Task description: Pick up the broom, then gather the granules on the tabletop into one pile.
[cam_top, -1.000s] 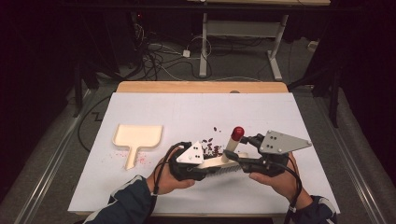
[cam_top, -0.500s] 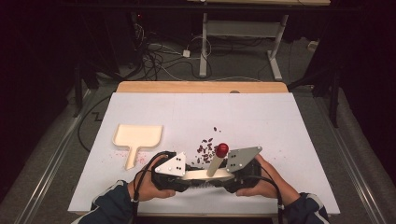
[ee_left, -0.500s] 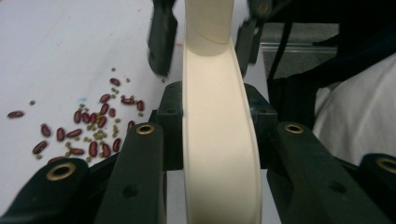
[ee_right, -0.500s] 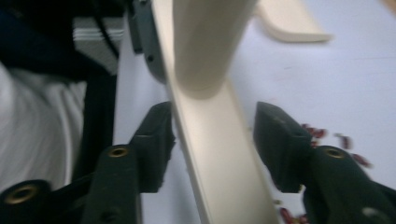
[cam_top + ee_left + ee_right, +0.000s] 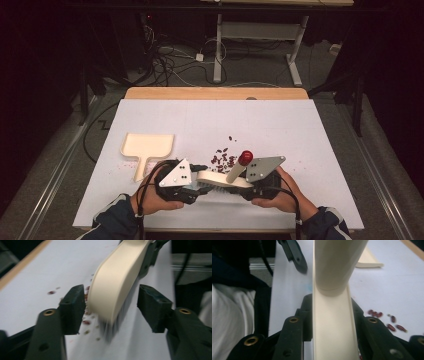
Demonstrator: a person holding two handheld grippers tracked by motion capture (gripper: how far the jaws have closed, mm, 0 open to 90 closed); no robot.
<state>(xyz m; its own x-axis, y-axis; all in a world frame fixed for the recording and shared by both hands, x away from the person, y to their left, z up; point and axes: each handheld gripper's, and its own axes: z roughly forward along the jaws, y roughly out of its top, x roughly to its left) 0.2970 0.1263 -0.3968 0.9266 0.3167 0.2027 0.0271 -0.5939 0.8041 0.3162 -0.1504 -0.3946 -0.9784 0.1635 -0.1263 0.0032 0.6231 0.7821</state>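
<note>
On the white tabletop (image 5: 310, 140), a cream dustpan (image 5: 146, 148) lies at the left, apart from both grippers. Right of it, the left gripper (image 5: 196, 180) has its fingers (image 5: 72, 308) apart; they have just been opening. The cream brush (image 5: 222, 179) head passes between them without contact, bristles down on the tabletop. The right gripper (image 5: 246, 186) has its fingers (image 5: 295, 327) clamped on the brush body after closing in, with the red-tipped handle (image 5: 240, 165) rising above them. Dark red beans (image 5: 222, 156) lie scattered just beyond the brush.
</note>
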